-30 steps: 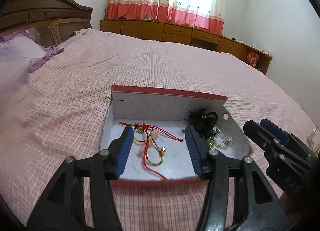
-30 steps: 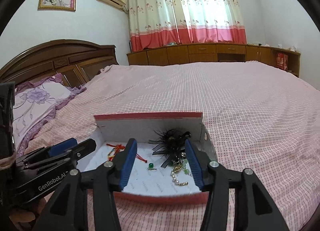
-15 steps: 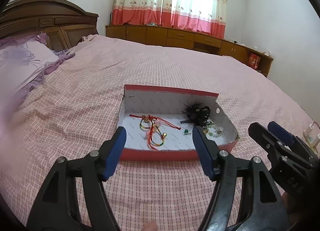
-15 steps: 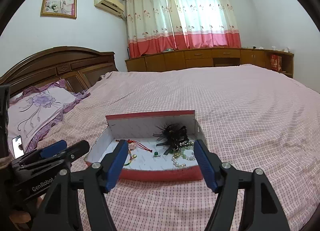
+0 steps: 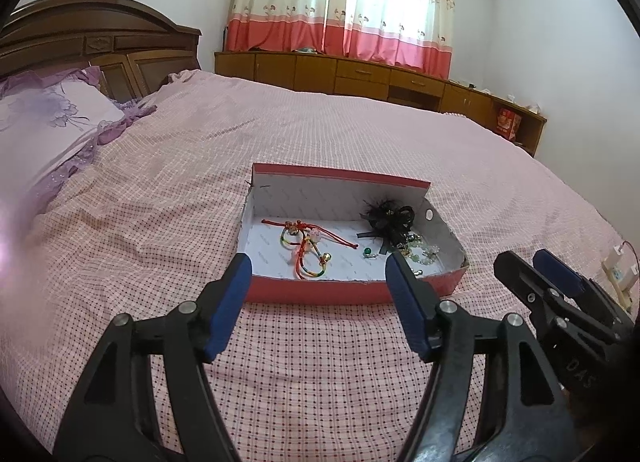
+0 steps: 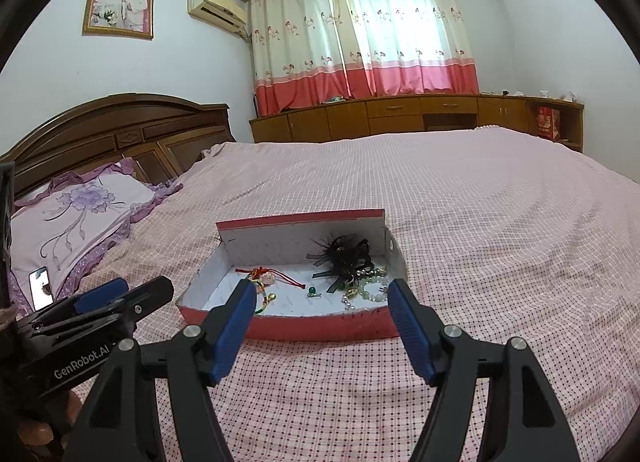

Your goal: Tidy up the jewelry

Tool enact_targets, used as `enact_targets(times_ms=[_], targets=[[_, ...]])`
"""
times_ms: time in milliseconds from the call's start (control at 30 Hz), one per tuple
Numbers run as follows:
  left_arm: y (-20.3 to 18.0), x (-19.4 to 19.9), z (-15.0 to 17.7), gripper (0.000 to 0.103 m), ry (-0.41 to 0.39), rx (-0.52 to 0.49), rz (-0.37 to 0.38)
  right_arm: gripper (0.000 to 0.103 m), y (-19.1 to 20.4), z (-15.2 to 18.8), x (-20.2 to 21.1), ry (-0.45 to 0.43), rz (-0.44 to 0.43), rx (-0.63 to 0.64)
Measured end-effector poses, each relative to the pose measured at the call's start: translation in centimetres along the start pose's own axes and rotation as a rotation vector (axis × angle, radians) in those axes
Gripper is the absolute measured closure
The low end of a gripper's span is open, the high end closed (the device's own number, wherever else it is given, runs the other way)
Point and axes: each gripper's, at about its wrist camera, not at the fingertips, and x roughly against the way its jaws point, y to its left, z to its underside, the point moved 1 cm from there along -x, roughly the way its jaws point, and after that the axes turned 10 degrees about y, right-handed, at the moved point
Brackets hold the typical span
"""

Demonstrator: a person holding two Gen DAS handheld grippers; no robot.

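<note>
A red cardboard box (image 5: 320,294) with a white inside lies on the bed; it also shows in the right wrist view (image 6: 320,328). Inside it lie red cord bracelets (image 5: 306,244) with coloured beads and bells, a small green-stone piece (image 5: 367,252), a black feather hair piece (image 5: 390,220) and pale bead strands (image 5: 422,252). The same items show in the right wrist view: cords (image 6: 266,276), feather piece (image 6: 346,252), beads (image 6: 368,288). My left gripper (image 5: 318,266) is open and empty, just in front of the box. My right gripper (image 6: 320,292) is open and empty, also in front of the box.
The pink checked bedspread (image 5: 320,362) spreads all around the box. A purple flowered pillow (image 6: 76,210) and a phone (image 6: 40,288) lie at the left by the wooden headboard (image 6: 120,130). Wooden cabinets (image 6: 400,114) stand under the curtains. A power strip (image 5: 620,272) sits at the right.
Both grippers have pulled back and up from over the box. The box now lies farther ahead of the fingertips. Nothing in the box has moved.
</note>
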Motion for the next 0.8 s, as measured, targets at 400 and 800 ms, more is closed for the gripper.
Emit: enact_targets(times_ms=[400, 800], targets=[[-0.14, 0.37, 0.16, 0.042, -0.009, -0.004, -0.004, 0.032, -0.30, -0.16, 0.24, -0.008, 0.004, -0.001], [-0.04, 0.25, 0.04, 0.042, -0.005, 0.006, -0.003, 0.032, -0.50, -0.28, 0.16, -0.005, -0.002, 0.000]])
